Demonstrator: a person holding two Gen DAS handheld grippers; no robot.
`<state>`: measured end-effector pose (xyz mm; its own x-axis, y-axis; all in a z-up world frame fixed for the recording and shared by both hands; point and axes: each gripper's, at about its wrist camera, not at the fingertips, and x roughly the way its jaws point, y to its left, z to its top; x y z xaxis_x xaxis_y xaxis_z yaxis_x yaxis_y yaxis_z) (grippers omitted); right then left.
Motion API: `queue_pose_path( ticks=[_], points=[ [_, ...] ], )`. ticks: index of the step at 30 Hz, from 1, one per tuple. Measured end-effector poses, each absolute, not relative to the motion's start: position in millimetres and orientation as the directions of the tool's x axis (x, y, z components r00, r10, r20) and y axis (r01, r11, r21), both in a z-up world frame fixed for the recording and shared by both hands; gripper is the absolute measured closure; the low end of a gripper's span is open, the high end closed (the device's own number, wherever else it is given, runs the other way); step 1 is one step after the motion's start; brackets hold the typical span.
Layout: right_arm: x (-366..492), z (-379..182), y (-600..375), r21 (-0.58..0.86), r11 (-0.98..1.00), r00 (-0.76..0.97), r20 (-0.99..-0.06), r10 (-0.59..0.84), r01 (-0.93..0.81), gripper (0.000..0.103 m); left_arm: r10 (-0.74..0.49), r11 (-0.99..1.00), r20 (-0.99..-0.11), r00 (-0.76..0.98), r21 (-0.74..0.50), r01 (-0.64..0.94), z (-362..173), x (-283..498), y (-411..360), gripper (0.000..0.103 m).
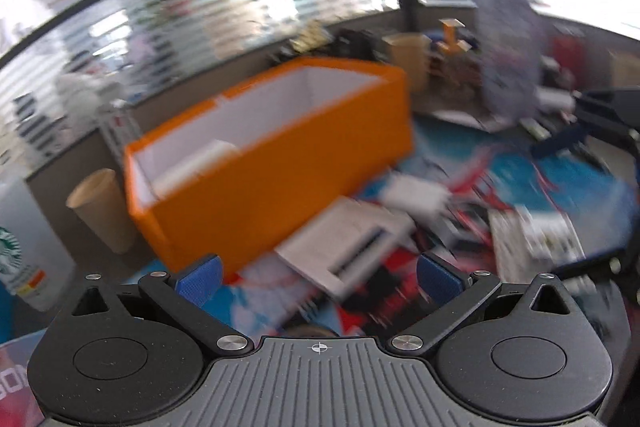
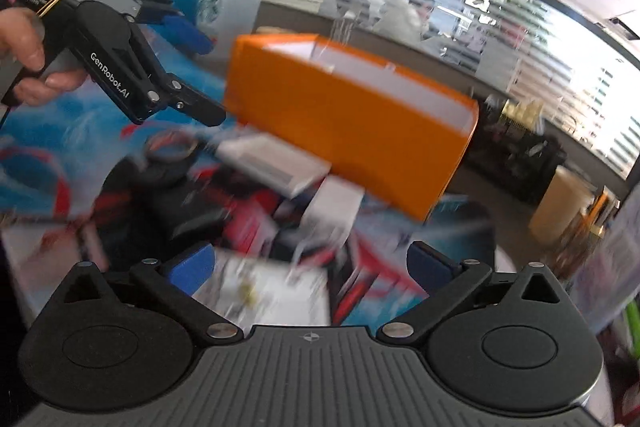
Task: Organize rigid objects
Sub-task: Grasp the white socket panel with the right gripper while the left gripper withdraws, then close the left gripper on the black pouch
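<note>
An open orange box point(image 1: 280, 151) with a white inside stands on the table; a white flat item point(image 1: 196, 163) lies inside it. The box also shows in the right wrist view point(image 2: 352, 119). Both views are blurred. In front of the box lie a white flat box point(image 1: 352, 247), also seen in the right wrist view point(image 2: 276, 163), a small white item point(image 1: 416, 195), a black round-lensed object point(image 2: 168, 163) and a printed carton point(image 2: 272, 291). My left gripper point(image 1: 318, 279) is open and empty, near the box's front. My right gripper point(image 2: 308, 275) is open and empty above the clutter.
A Starbucks cup point(image 1: 20, 247) and a brown paper cup point(image 1: 104, 211) stand left of the box. Another paper cup point(image 1: 412, 59) and orange stand point(image 1: 452, 35) sit behind. The table has a colourful printed mat point(image 1: 560, 179). Glass partition behind.
</note>
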<state>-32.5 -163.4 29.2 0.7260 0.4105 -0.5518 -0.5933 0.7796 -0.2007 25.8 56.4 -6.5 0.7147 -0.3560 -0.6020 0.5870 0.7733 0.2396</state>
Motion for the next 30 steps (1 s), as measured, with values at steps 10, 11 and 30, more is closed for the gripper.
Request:
queue_pose_path(
  ticks=[10, 11, 30],
  points=[
    [-26.7, 1.2, -163.5, -0.044, 0.829, 0.679, -0.598, 0.426, -0.558, 0.000, -0.503, 0.646, -0.588, 0.634, 0.232, 0.727, -26.2, -3.2, 52.6, 0.000],
    [-26.8, 0.6, -162.1, -0.047, 0.827, 0.682, -0.593, 0.428, -0.560, 0.000, -0.509, 0.636, -0.590, 0.627, 0.233, 0.735, -27.0, -3.0, 50.8, 0.000],
    [-24.3, -0.1, -159.3, 0.000, 0.858, 0.702, -0.575, 0.420, -0.513, 0.019, -0.579, 0.507, -0.664, 0.473, 0.161, 0.847, -53.8, 11.5, 40.5, 0.000]
  ],
)
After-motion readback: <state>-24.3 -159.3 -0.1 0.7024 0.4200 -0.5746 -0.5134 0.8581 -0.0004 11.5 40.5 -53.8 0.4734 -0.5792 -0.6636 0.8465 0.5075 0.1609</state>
